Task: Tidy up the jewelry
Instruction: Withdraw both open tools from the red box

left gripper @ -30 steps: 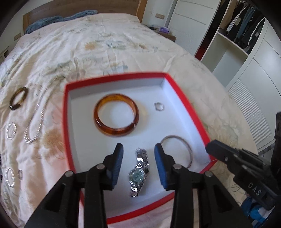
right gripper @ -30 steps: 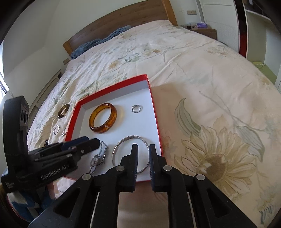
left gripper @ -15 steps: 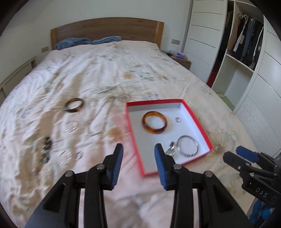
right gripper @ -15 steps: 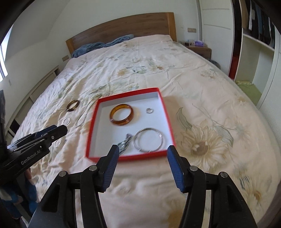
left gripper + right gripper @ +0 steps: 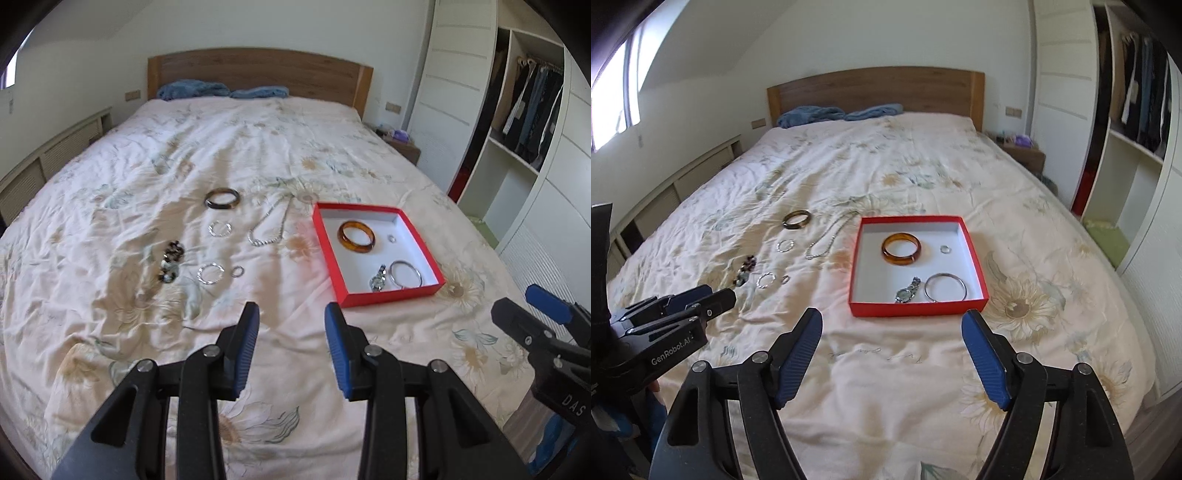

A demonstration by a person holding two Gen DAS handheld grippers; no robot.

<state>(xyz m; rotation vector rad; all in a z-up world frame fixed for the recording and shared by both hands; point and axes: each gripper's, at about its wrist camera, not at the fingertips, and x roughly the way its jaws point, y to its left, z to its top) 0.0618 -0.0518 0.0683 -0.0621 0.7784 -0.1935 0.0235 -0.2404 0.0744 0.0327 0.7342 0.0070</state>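
Note:
A red box (image 5: 432, 254) (image 5: 855, 258) with a white inside lies on the bed. It holds an amber bangle (image 5: 356, 242) (image 5: 901, 248), a small ring (image 5: 391, 239) (image 5: 945, 249), a silver watch (image 5: 377, 280) (image 5: 907, 291) and a thin silver bangle (image 5: 405, 274) (image 5: 945, 288). Left of it on the quilt lie a dark bangle (image 5: 222, 198) (image 5: 796, 219), a silver chain necklace (image 5: 269, 230) (image 5: 823, 242), silver hoops (image 5: 220, 228) (image 5: 210, 274), a small ring (image 5: 237, 271) and a dark beaded piece (image 5: 170, 260) (image 5: 744, 271). My left gripper (image 5: 291, 343) is open and empty, near the bed's foot. My right gripper (image 5: 892, 356) is wide open and empty.
The bed has a floral quilt (image 5: 229, 155), a wooden headboard (image 5: 258, 70) and blue cloth (image 5: 221, 90) at the far end. A white wardrobe with hanging clothes (image 5: 532, 122) stands on the right. A low cabinet (image 5: 48, 158) runs along the left wall.
Both grippers have pulled back and up from the red box to the foot of the bed. The right gripper has opened wide. The watch and thin bangle stay in the box.

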